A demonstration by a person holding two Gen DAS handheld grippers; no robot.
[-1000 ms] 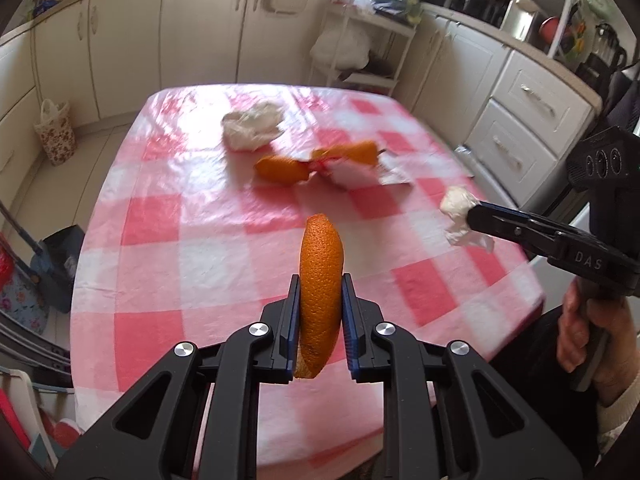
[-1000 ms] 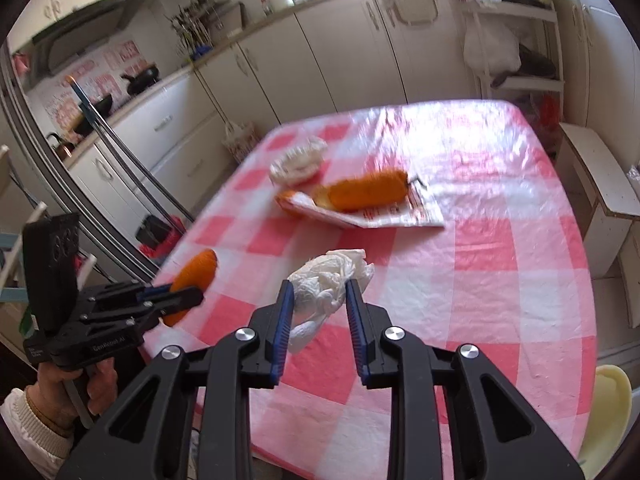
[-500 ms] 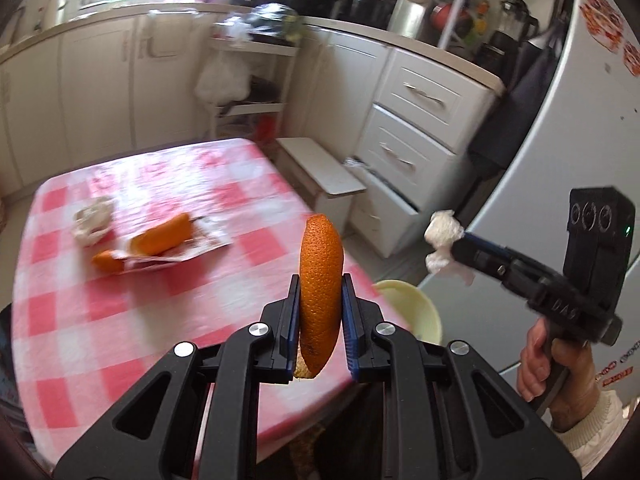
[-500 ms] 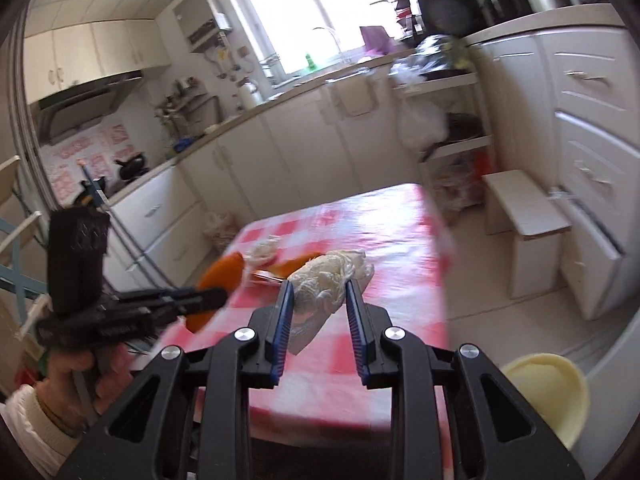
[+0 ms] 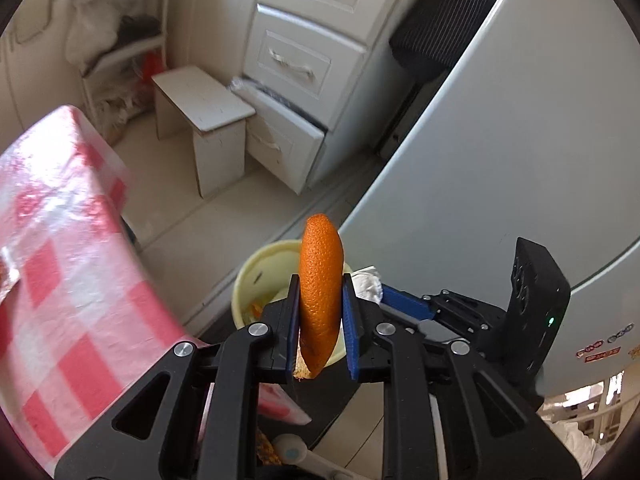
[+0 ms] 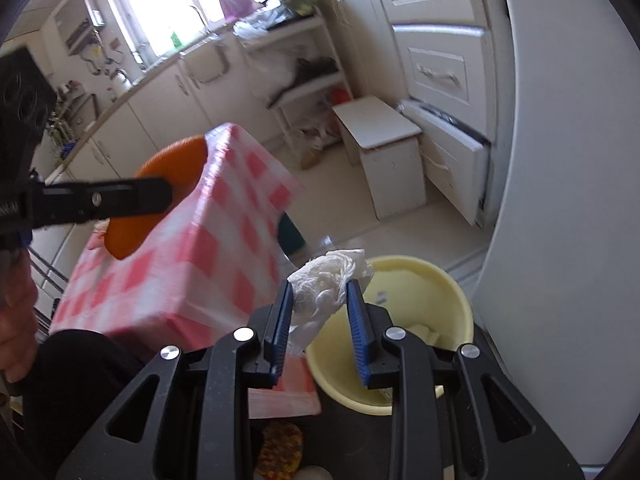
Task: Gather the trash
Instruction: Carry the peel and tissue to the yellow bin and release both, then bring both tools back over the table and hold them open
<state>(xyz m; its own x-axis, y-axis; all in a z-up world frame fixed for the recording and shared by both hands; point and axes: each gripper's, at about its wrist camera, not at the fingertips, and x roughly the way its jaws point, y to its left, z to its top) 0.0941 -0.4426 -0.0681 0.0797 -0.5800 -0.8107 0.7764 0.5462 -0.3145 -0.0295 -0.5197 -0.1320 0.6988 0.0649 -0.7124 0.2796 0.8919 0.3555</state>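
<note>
My left gripper (image 5: 321, 294) is shut on a curved piece of orange peel (image 5: 320, 256), held on edge above a pale yellow bin (image 5: 250, 280) on the floor. My right gripper (image 6: 319, 294) is shut on a crumpled white tissue (image 6: 328, 274), just over the near left rim of the same bin (image 6: 436, 276). In the left wrist view the right gripper (image 5: 382, 292) and its tissue (image 5: 368, 282) sit right beside the peel. In the right wrist view the left gripper (image 6: 160, 196) with the peel (image 6: 176, 160) is higher, at the left. Some scraps lie in the bin.
The red-checked table (image 5: 60, 280) stands left of the bin, its corner close by. A grey-white fridge (image 5: 500, 140) rises right behind the bin. A low white stool (image 5: 204, 108) and a drawer unit (image 5: 296, 60) with a bottom drawer ajar stand beyond. A person's hand (image 6: 12, 320) shows at the left.
Both grippers have swung away from the table to the right and down over the yellow bin by the fridge. Each still grips its item, the peel and the tissue.
</note>
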